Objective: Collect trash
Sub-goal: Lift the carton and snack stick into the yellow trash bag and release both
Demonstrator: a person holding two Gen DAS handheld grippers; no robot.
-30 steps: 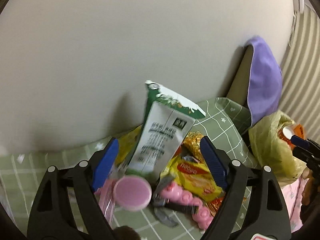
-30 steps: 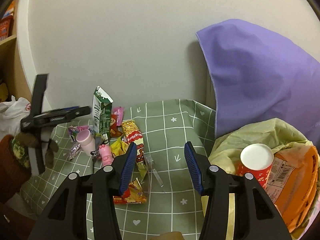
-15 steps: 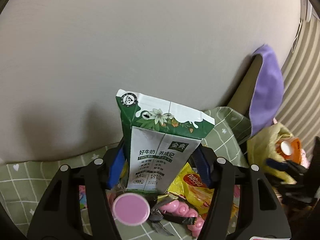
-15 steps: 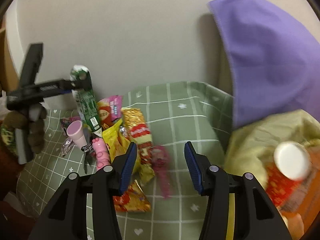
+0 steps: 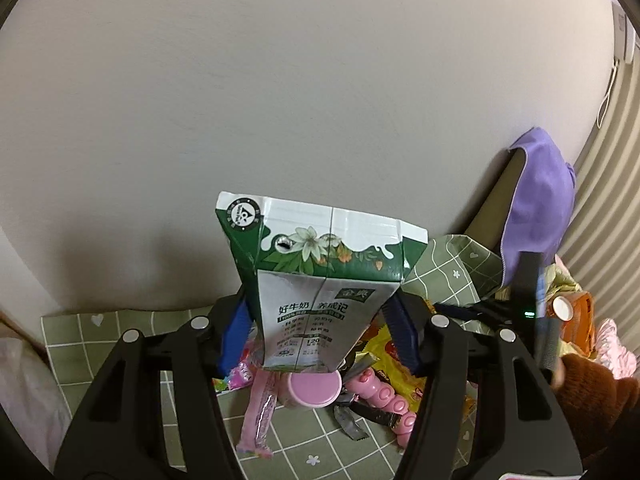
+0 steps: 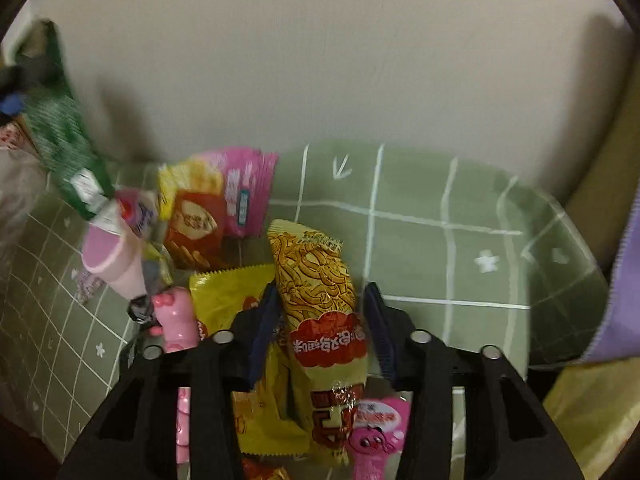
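A green and white milk carton [image 5: 320, 280] stands upright between the blue pads of my left gripper [image 5: 318, 312], which is shut on it and holds it above the litter. In the right wrist view the carton [image 6: 60, 132] is a blurred shape at the far left. My right gripper [image 6: 322, 296] points down at a yellow noodle-snack packet [image 6: 308, 256] lying on the green checked cloth [image 6: 440, 240]. Its jaws are closing with the packet between them, and the pads sit right at its edges.
Under the carton lie a pink cup [image 5: 316, 390], a pink pig toy [image 5: 384, 396] and a pink stick wrapper [image 5: 260, 412]. More snack packets [image 6: 194, 220] lie by the wall. A yellowish trash bag [image 5: 560, 280] and a purple cloth [image 5: 536, 200] are at the right.
My left gripper closed on the milk carton and raised it. My right gripper swung left and down from the trash bag to the noodle-snack packet, and its jaws narrowed.
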